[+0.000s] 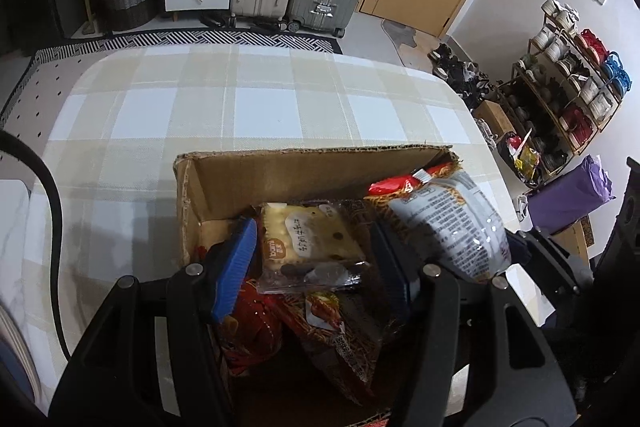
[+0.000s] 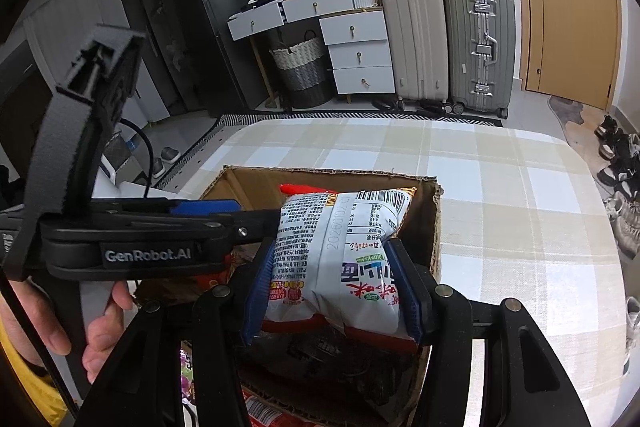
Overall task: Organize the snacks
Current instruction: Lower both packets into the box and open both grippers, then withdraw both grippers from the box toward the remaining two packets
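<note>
My right gripper (image 2: pixel 334 291) holds a white noodle packet (image 2: pixel 340 251) crosswise, its jaws pressed on the packet's two long sides so the soft bag hangs level above the cardboard box (image 2: pixel 434 227) on the checked bench (image 2: pixel 520 195). My left gripper (image 1: pixel 316 263) reaches into the same box, its jaws standing either side of a clear cracker packet (image 1: pixel 312 247); I cannot tell whether the pads press on it. Both tools tilt downward because the snacks lie piled below the box rim. A hand (image 2: pixel 76 327) grips the left tool's handle beside the box.
</note>
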A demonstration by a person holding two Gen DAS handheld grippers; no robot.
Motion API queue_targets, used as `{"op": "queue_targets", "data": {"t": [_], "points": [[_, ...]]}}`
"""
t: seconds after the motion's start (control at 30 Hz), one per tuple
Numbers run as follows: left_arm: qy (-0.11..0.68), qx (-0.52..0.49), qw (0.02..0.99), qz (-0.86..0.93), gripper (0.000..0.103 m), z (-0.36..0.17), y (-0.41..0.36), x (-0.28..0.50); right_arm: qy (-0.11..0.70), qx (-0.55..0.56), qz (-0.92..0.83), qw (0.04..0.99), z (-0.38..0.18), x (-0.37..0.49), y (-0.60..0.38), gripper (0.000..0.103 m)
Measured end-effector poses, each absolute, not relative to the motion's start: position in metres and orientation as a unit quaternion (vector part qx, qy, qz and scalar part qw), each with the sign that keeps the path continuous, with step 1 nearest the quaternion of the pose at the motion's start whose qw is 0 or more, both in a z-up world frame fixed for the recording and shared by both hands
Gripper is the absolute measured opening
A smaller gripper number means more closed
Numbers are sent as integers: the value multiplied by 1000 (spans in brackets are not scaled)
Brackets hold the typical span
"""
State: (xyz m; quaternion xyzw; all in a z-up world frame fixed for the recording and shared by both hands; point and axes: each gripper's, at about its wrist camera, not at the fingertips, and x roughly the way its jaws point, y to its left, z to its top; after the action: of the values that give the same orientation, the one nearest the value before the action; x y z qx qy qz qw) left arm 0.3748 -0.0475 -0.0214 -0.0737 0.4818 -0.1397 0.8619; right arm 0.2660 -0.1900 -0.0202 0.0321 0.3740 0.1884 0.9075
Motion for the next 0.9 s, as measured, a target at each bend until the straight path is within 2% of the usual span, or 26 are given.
{"op": "queue_targets", "data": {"t": [0.33, 0.43, 0.47, 0.57, 0.73, 0.9], "points": [[469, -65, 870, -137, 58, -6, -49, 355, 366, 34, 184, 911, -13, 260, -189, 56], [462, -69, 873, -139, 67, 1, -47, 345, 361, 30, 182, 914, -6, 255, -190, 56], [459, -71, 875, -137, 71, 3, -46, 341, 360, 31, 181, 915, -4, 253, -190, 58], [450, -83, 878, -139, 72, 10, -42, 328, 354, 40, 177, 918, 3, 245, -195, 66], [439, -85, 884, -140, 77, 21, -39, 303, 348, 39, 174, 920, 12, 228, -197, 67], [420, -83, 893, -141, 78, 36, -38, 272, 340, 38, 175, 923, 20, 205, -199, 83]]}}
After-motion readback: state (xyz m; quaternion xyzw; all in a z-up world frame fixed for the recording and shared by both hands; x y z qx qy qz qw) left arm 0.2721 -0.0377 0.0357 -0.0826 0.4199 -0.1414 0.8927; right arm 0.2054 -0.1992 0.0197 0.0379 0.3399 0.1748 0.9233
